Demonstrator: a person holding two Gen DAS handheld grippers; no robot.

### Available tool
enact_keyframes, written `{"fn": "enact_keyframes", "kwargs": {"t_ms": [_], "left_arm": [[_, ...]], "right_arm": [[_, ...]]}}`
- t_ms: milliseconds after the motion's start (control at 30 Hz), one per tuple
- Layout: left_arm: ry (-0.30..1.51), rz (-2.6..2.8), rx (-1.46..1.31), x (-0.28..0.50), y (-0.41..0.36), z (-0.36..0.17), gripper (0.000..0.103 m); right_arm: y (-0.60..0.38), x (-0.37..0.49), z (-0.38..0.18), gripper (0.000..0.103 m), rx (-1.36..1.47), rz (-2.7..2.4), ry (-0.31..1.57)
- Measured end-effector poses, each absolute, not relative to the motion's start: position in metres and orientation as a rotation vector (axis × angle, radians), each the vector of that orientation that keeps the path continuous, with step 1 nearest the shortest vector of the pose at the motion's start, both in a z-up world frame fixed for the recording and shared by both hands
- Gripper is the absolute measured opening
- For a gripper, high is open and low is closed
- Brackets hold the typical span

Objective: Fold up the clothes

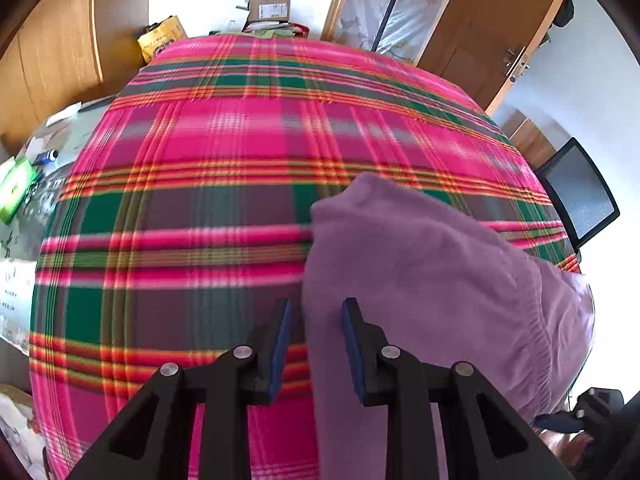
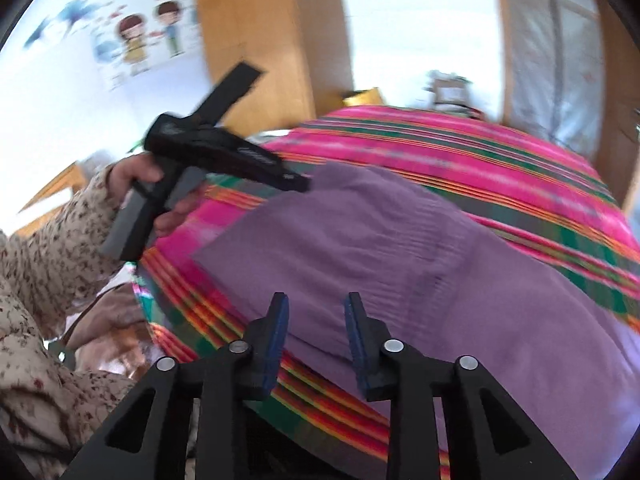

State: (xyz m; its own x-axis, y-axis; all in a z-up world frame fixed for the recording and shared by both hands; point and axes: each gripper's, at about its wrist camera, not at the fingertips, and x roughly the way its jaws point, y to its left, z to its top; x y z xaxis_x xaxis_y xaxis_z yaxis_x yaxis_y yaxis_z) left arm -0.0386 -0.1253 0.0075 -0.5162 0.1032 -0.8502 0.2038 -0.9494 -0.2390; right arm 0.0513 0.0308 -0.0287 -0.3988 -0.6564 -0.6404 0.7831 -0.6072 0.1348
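A purple garment [image 1: 432,264] lies folded on the pink and green plaid blanket [image 1: 192,208], to the right of the middle. My left gripper [image 1: 317,310] hangs open over the garment's left edge, which runs between the blue pads [image 1: 280,344] without being pinched. In the right wrist view the same purple garment [image 2: 400,248] spreads across the blanket [image 2: 460,152]. My right gripper [image 2: 316,304] is open just above its near folded edge, nothing pressed between the pads. A hand [image 2: 136,178] in a floral sleeve holds the other gripper over the garment's far left corner.
The blanket covers a bed. Cardboard boxes [image 1: 268,10] stand beyond its far end, wooden wardrobe doors [image 1: 52,52] on the left, a door [image 1: 492,28] at the right. A black chair back [image 1: 580,192] stands by the right side. Small clutter [image 1: 24,188] lies along the left.
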Motion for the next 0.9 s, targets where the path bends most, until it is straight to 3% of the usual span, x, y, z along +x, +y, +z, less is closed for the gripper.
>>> {"fn": "enact_keyframes", "kwargs": {"t_ms": [133, 500, 600, 900], "left_arm": [[0.498, -2.633, 1.514, -0.032, -0.132, 0.007, 0.027], [0.511, -2.628, 1.518, -0.031, -0.136, 0.005, 0.027], [0.502, -2.629, 1.521, -0.031, -0.134, 0.004, 0.027], [0.509, -2.636, 1.533, -0.030, -0.135, 0.002, 0.027]], "right_arm": [[-0.006, 0.048, -0.040, 0.038, 0.829, -1.987, 0.290], [-0.066, 0.067, -0.048, 0.040, 0.671, -1.954, 0.440], [-0.079, 0.074, -0.052, 0.057, 0.667, -1.964, 0.478], [-0.104, 0.086, -0.063, 0.057, 0.687, -2.058, 0.600]]}}
